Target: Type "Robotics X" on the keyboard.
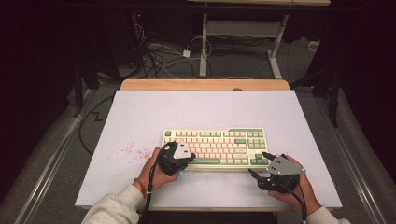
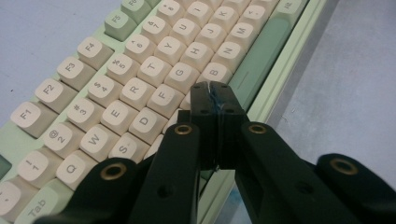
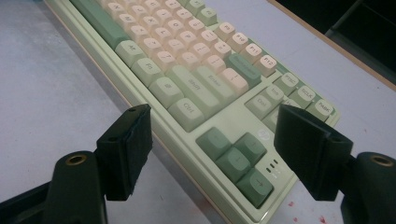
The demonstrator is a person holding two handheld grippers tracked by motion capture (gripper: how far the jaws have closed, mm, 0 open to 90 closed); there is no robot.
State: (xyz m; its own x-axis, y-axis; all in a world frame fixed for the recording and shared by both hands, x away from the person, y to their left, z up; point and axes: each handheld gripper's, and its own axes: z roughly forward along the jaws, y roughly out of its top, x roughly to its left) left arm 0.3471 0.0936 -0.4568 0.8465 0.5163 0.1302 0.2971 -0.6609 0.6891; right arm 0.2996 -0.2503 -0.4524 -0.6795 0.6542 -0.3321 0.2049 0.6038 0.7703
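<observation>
Over the keys, left gripper [image 2: 215, 95]: jaws pressed together with nothing between them, tips low above the bottom letter row, near the V and B caps; whether they touch a cap I cannot tell
At the near right corner, right gripper [image 3: 212, 151]: jaws spread wide, gripping nothing, straddling the arrow-key cluster [image 3: 236, 158] from just off the front edge
Keyboard [image 1: 215, 147]: cream and green, lying flat near the middle of the white table [image 1: 140, 112], long side toward me, between my two hands
Work in hand: I judge the closed left tips serve as a single finger for pressing keys, while my right waits, perhaps to steady the case
Progress: early or midway by my reading; no cap looks lifted or displaced, and nothing shows which keys are already pressed
Left to do: bring the tips squarely onto one cap; neighbours sit close, so a double press is the risk
Surroundings: red specks [image 1: 135, 151] scattered on the tabletop to the left of the keyboard; cables [image 1: 159, 58] on the floor beyond the far edge
Obstructions: none between either gripper and the keys
</observation>
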